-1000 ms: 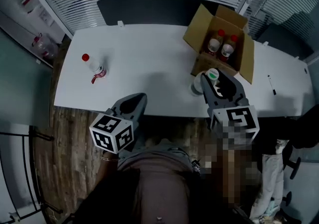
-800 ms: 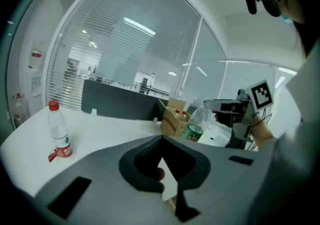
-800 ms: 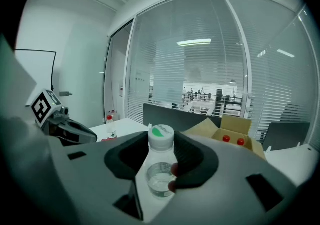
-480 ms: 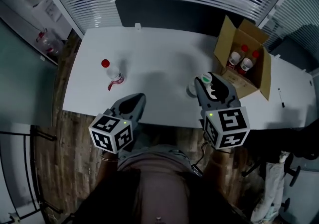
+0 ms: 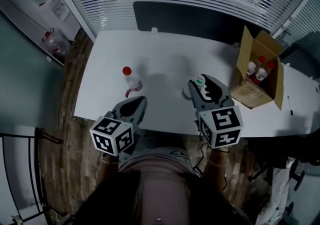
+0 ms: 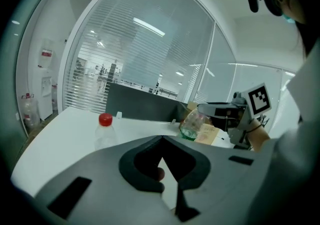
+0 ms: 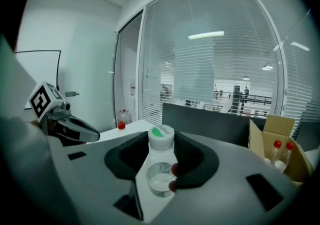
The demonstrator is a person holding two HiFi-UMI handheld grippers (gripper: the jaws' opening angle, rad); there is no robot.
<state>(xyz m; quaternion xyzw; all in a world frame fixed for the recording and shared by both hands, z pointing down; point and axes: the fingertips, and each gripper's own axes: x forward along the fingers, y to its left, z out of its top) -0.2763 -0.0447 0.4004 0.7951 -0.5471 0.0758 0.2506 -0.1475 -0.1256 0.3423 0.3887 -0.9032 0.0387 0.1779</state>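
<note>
My right gripper is shut on a clear bottle with a green-and-white cap, held upright over the white table near its front edge. In the right gripper view the bottle stands between the jaws of that gripper. A clear bottle with a red cap stands on the table to the left, just beyond my left gripper. The left gripper is shut and holds nothing; the red-capped bottle is ahead and left of it.
An open cardboard box with red-capped bottles inside sits at the table's right end. A pen lies near the right edge. A dark panel stands along the far edge, with window blinds behind. Wooden floor lies to the left.
The right gripper with its bottle has moved left, away from the cardboard box toward the table's middle. The left gripper now sits closer to the red-capped bottle.
</note>
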